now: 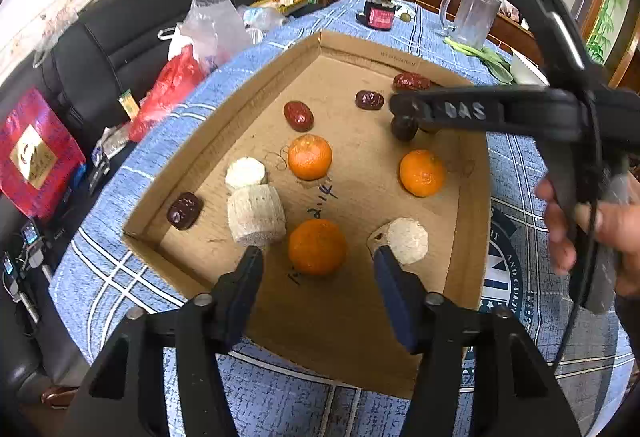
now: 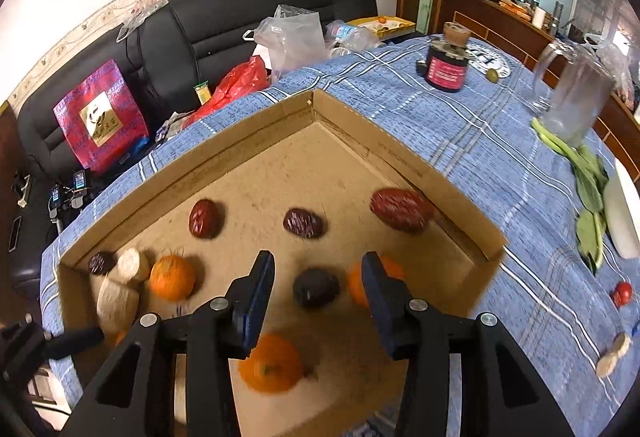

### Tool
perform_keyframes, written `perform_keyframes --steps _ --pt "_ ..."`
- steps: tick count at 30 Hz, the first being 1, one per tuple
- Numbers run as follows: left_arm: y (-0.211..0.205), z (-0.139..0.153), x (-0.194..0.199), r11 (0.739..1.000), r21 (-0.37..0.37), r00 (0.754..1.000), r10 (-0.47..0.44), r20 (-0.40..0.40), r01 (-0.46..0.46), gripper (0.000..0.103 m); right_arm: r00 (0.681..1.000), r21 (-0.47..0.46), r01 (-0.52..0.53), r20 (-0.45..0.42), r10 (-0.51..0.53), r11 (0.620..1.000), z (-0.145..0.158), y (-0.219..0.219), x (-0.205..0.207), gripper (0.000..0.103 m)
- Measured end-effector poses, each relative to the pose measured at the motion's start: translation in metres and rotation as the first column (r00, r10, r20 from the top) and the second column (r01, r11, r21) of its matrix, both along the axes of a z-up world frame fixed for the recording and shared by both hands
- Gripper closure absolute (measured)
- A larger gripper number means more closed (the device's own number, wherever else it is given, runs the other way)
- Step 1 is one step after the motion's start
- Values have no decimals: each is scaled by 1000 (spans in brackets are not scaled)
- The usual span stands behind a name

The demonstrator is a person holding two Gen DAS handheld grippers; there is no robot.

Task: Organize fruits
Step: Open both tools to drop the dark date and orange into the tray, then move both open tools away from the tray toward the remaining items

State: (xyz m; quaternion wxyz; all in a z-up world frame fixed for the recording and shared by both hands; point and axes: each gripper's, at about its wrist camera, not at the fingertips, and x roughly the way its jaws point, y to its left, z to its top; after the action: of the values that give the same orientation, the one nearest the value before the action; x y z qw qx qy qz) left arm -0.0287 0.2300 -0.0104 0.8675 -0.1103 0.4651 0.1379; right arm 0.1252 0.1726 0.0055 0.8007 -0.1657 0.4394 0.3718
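A shallow cardboard tray on the blue checked tablecloth holds three oranges, several red dates and pale peeled chunks. My left gripper is open, its fingers either side of the near orange, with pale chunks at its tips. My right gripper is open above a dark round fruit, which also shows under its tip in the left wrist view. Oranges, a third orange partly behind the right finger, and dates lie around.
On the cloth stand a dark jar, a clear pitcher, green leaves, a small tomato and a pale slice. A black sofa with plastic bags and a red gift bag lies beyond.
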Motion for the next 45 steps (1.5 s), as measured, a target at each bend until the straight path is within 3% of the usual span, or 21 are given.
perform_keyframes --steps 10,14,22,26,30,35,41,45 --pt "-16 13 -2 998 62 999 18 38 -21 33 995 42 100 24 -101 994 17 -68 -29 53" --pt "-29 18 7 997 68 998 20 52 -23 27 987 60 155 19 -157 986 20 -109 -41 47" --pt "-81 17 44 997 72 998 -42 43 39 26 962 82 269 19 -271 960 22 -195 -57 47" --pt "-117 12 69 992 77 995 -101 17 99 26 932 82 360 7 -362 929 16 -249 -52 47" --pt "-149 11 95 984 83 988 -156 0 155 26 882 80 469 5 -471 880 11 -306 -28 47" --pt "-191 13 133 964 137 973 -228 -24 229 27 830 53 551 64 -553 833 13 -354 28 47" --pt "-215 7 164 955 122 963 -264 -57 270 27 819 79 574 -29 -573 815 -9 -365 101 47" --pt "-229 0 183 943 139 952 -293 -85 302 27 841 80 542 -57 -539 837 -26 -352 125 47"
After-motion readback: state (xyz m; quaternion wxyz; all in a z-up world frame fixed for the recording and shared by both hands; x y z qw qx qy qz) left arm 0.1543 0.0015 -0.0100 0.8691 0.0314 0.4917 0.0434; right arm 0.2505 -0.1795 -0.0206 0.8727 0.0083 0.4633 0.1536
